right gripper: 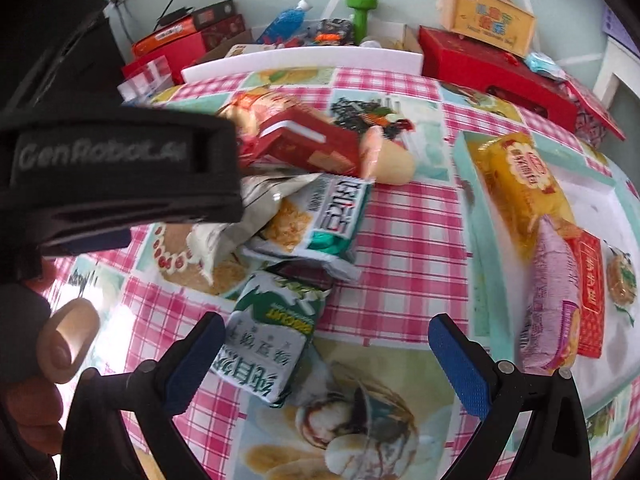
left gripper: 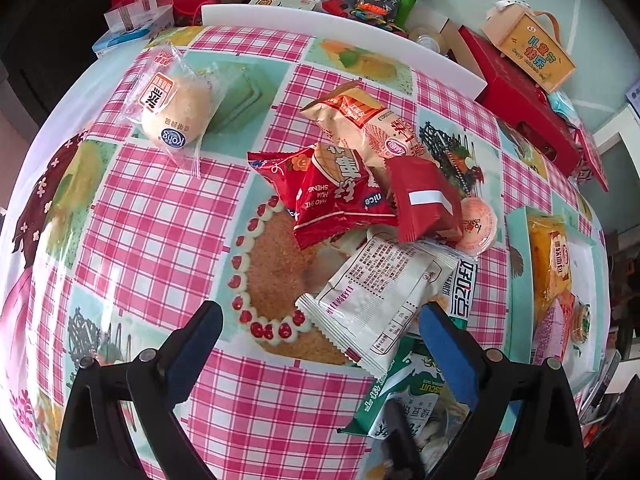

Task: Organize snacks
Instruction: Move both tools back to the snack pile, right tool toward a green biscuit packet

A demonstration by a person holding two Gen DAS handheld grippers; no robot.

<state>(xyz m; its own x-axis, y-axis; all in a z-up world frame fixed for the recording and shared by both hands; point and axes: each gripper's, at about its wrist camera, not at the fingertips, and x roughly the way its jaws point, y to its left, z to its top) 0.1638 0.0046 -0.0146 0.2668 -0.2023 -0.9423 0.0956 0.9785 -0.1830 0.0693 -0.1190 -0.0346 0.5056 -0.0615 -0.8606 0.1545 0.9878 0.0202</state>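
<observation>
Pink-checked tablecloth [left gripper: 160,240], red packet [left gripper: 424,200]

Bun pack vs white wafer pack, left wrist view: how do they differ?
The bun pack is clear film showing a round pale bun; the white wafer pack is opaque, flat and oblong with its printed back side up. The bun pack lies alone on the tablecloth, far left; the white wafer pack sits in the central heap, partly under other snacks, nearest the open left hand-held gripper. Both are sealed single snacks, not held.

"Kong" printed on the clear bun wrapper [left gripper: 170,114]; "nice" and "HAO SHI HUA SHENG" on the red snack packet [left gripper: 332,196]. "BISCUIT" on the green-and-white packet [right gripper: 268,336]; "GenRobot.AI" embossed on the black gripper body [right gripper: 116,168].
</observation>
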